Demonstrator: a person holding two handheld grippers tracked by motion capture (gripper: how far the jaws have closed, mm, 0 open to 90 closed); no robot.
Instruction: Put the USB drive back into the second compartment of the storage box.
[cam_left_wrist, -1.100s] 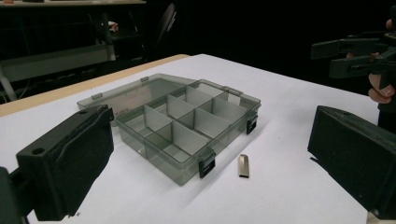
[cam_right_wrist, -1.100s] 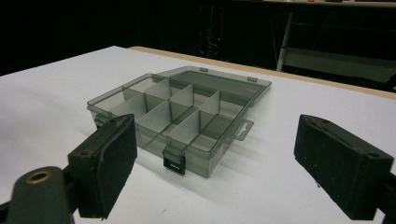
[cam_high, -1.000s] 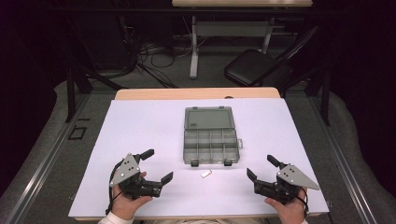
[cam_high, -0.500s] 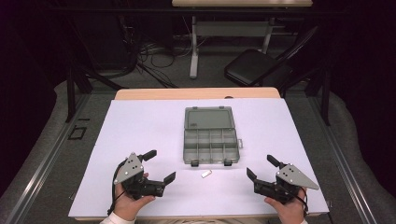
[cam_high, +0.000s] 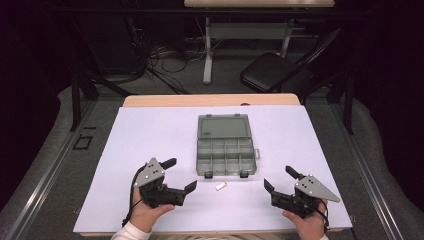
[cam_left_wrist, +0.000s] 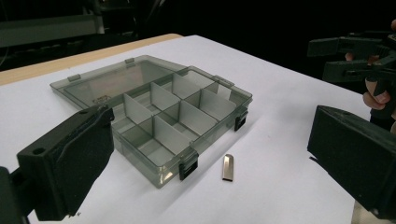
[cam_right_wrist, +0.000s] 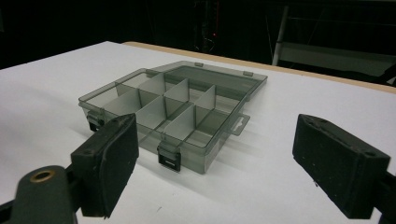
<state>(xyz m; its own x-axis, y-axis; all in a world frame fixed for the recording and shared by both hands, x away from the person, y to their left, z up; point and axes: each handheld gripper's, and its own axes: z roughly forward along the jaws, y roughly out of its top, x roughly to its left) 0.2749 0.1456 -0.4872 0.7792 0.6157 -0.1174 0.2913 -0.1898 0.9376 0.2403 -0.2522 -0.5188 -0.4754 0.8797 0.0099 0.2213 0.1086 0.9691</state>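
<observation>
White covering over the tabletop (cam_high: 150, 130), wooden edge peeking out at the far side, and behind it a dark room with a black chair (cam_high: 272, 75) and a tangle of cables (cam_high: 165, 55) on the floor.

Sitting around the middle of the tabletop is a smoky see-through plastic organizer box (cam_high: 225, 150) — lid flipped open and lying flat toward the far side, the tray part split by dividers into small compartments, and from what I can see they're all empty. Two black latches sit on its near edge. Just in front of the box, close to the latches but not touching, lies a small flat metal piece (cam_high: 220, 187) — in the left gripper view it looks like a short silvery strip (cam_left_wrist: 228, 167).

Left gripper (cam_high: 177, 175) is held near the bottom-left, jaws spread wide, holding nothing. Right gripper (cam_high: 280, 179) is at the bottom-right, jaws also wide and empty. Both are pointed roughly at the box, well apart from each other, with the metal piece between them.
</observation>
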